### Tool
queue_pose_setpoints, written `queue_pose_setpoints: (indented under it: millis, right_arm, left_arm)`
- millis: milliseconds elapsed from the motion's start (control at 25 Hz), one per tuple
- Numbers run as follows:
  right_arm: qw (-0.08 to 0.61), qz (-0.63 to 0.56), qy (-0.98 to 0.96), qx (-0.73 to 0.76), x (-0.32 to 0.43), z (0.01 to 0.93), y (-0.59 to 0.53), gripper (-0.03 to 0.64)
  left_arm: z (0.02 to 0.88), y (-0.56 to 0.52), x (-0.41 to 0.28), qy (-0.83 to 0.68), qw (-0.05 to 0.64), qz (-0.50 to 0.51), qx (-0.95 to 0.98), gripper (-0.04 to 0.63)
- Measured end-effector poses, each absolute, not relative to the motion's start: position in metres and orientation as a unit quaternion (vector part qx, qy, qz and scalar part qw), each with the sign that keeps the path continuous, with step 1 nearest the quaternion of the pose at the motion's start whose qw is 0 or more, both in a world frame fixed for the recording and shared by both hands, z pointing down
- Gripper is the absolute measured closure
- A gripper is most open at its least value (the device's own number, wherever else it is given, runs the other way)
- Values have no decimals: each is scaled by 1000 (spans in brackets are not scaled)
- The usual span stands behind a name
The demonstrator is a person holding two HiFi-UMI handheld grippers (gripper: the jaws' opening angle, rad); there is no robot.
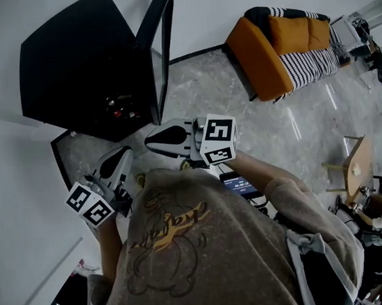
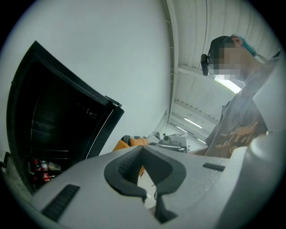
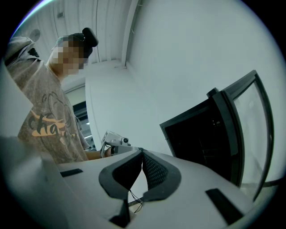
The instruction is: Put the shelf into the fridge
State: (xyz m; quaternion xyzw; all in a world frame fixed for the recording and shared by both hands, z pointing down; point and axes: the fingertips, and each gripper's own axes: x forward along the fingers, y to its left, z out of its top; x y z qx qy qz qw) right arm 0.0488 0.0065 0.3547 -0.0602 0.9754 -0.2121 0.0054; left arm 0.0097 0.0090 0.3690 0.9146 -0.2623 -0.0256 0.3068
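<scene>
The black fridge (image 1: 81, 65) stands open against the white wall, its glass door (image 1: 162, 49) swung out to the right. Red items (image 1: 120, 108) sit low inside it. No shelf shows in any view. My left gripper (image 1: 126, 151) is held low near the fridge's front corner, shut and empty; in its own view its tips (image 2: 141, 148) meet, with the dark fridge (image 2: 53, 129) to the left. My right gripper (image 1: 148, 140) hovers just below the door's edge, also shut on nothing, and its tips (image 3: 142, 152) touch, with the fridge (image 3: 196, 134) to the right.
An orange sofa (image 1: 281, 45) with a striped cushion stands at the back right on the marble floor. A wooden stool (image 1: 356, 165) is at the right edge. A lit device screen (image 1: 240, 185) hangs at the person's chest. White walls flank the fridge.
</scene>
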Motion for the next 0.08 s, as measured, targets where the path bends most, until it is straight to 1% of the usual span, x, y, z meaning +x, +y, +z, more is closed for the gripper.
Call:
queue_pose_setpoints:
  millis: [80]
  right_arm:
    - [4,-212,975,-58,52,355,7,597]
  left_arm:
    - [369,9,13,-265,308,-22,913,589]
